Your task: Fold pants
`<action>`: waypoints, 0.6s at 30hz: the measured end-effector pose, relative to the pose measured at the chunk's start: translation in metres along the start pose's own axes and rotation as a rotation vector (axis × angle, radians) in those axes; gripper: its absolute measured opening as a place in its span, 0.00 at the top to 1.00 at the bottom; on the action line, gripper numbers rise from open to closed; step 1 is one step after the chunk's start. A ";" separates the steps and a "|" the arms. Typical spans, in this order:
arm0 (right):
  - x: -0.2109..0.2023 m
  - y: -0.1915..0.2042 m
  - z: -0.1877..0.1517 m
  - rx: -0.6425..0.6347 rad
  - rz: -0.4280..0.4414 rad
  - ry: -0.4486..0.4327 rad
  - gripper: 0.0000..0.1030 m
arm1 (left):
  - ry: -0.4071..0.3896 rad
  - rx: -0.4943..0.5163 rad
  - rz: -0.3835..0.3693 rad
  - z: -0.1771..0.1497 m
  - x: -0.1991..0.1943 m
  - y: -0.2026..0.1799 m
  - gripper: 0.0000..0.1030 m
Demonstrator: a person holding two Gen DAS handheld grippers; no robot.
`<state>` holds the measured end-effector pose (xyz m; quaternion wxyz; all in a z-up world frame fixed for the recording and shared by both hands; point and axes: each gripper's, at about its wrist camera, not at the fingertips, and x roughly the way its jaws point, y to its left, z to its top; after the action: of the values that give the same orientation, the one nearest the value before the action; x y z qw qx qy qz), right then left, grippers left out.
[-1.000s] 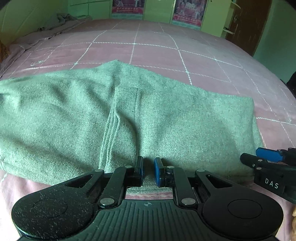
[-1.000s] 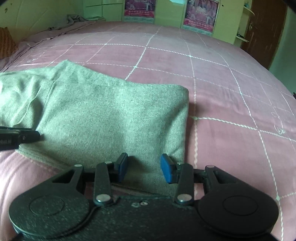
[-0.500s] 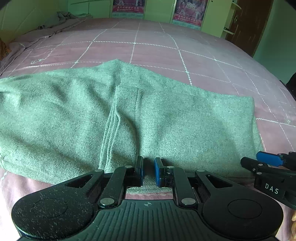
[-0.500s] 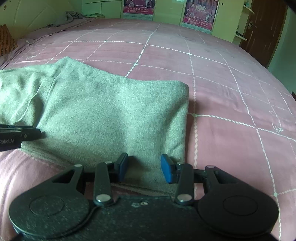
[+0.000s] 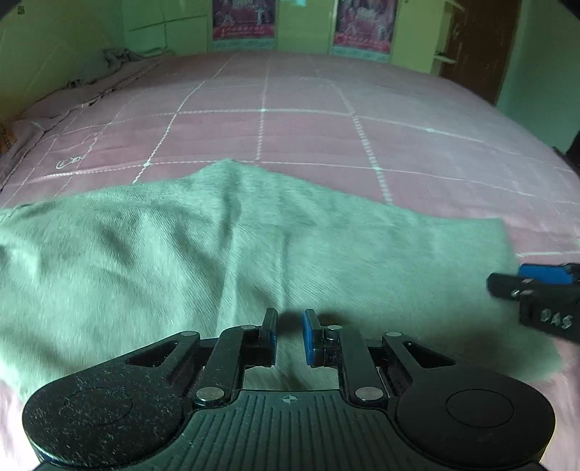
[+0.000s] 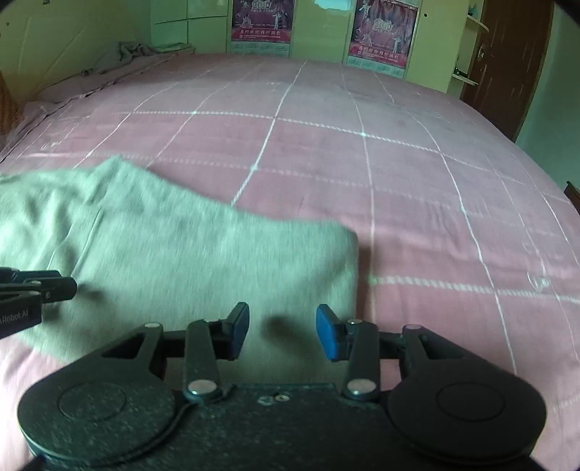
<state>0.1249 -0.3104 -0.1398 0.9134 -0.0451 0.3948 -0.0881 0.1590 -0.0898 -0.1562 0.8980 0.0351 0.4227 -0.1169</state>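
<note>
Grey-green pants (image 5: 203,253) lie folded lengthwise across the pink bed, also in the right wrist view (image 6: 188,253). My left gripper (image 5: 290,335) sits over the pants' near edge with a narrow gap between its pads; cloth lies between them but I cannot tell if it is pinched. My right gripper (image 6: 282,331) is open over the near edge by the pants' right end, with cloth lying under the gap. Each gripper shows at the side of the other's view: the right one (image 5: 536,293), the left one (image 6: 32,290). Both views are motion-blurred.
The pink quilted bedspread (image 6: 398,174) stretches far beyond the pants. A crumpled grey cloth (image 5: 116,58) lies at the far left corner. Green walls with posters (image 6: 261,21) and a brown door (image 6: 507,65) stand behind the bed.
Both grippers have risen and tilted up, showing more of the room. The pants' near edge has lifted and wrinkled. The left pads' gap is slightly wider.
</note>
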 end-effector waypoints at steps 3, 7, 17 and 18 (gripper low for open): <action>0.018 0.003 0.017 0.017 -0.013 0.000 0.61 | 0.022 -0.027 -0.005 0.006 0.018 0.010 0.86; 0.054 0.002 0.019 0.012 -0.037 0.102 0.56 | 0.030 -0.049 -0.031 0.009 0.021 0.016 0.86; 0.002 0.029 -0.016 0.066 0.126 0.037 0.50 | 0.028 -0.314 -0.026 -0.042 -0.035 0.089 0.86; -0.002 0.035 -0.023 0.070 0.145 0.038 0.50 | 0.025 -0.353 -0.026 -0.047 -0.042 0.102 0.86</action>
<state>0.1112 -0.2757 -0.1594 0.9108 0.0173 0.4110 -0.0361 0.1223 0.0240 -0.1582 0.8834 -0.1270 0.4481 -0.0519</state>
